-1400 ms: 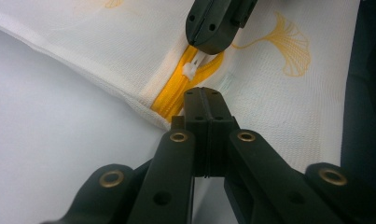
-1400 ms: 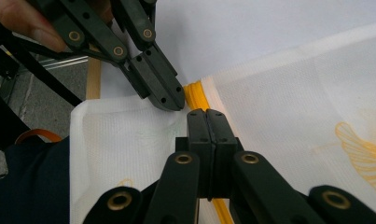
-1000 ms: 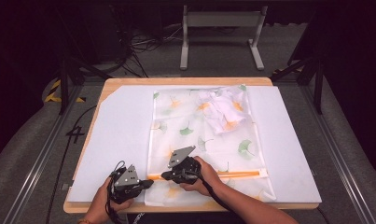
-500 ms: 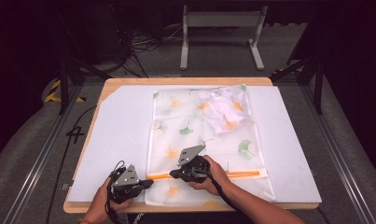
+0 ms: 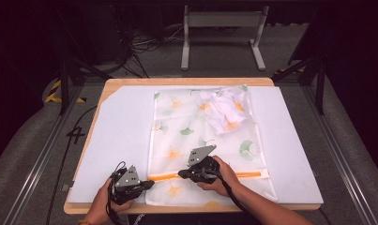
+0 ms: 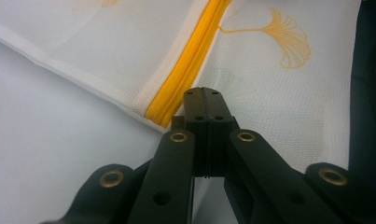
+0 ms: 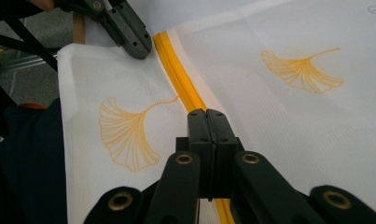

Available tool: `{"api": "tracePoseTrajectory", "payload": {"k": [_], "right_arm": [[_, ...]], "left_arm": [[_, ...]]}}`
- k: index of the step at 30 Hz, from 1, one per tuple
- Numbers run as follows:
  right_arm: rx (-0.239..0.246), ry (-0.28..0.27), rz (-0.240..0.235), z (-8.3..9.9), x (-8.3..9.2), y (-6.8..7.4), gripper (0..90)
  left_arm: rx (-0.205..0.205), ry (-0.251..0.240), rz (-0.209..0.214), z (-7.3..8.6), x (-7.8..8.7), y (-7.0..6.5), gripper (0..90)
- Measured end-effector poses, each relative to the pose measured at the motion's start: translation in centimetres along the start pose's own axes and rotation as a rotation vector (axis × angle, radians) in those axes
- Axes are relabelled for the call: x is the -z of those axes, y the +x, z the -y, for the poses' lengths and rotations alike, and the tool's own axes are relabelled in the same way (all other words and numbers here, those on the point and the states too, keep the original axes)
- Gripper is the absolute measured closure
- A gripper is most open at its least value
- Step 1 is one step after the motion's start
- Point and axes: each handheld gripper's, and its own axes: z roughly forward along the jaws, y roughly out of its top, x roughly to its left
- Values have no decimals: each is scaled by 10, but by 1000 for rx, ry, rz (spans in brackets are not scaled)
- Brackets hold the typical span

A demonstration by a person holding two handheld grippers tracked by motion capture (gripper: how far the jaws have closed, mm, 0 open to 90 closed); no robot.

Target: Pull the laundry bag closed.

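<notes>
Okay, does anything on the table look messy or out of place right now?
Mostly tidy. The mesh bag lies flat on the white mat, but a crumpled white cloth bunches near its far right corner. Both grippers, left and right, sit shut at the orange zipper.

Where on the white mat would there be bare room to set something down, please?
Two bare strips of the white mat: one between the mesh bag and the table's left edge, another between the bag and the right edge. The near edge is crowded: the left claw and right claw sit at the orange zipper, and crumpled white cloth fills the bag's far right.
</notes>
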Motion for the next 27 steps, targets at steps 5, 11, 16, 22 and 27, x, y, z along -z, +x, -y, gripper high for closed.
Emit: {"api": "tracePoseTrajectory", "payload": {"k": [5,11,16,22,27], "right_arm": [[-9,0,7,6,7,-2,900],[-26,0,25,14,16,-6,900],[-27,-1,31,18,23,-7,900],[-29,-7,45,21,31,-7,900],[-33,-2,56,26,37,-8,900]], "left_arm": [[-11,5,-5,-1,0,-1,900],[-18,6,-7,-1,0,-1,900],[-28,8,-14,-1,0,-2,900],[-26,-1,-11,0,0,-1,900],[-28,-3,-11,0,0,-2,900]]}}
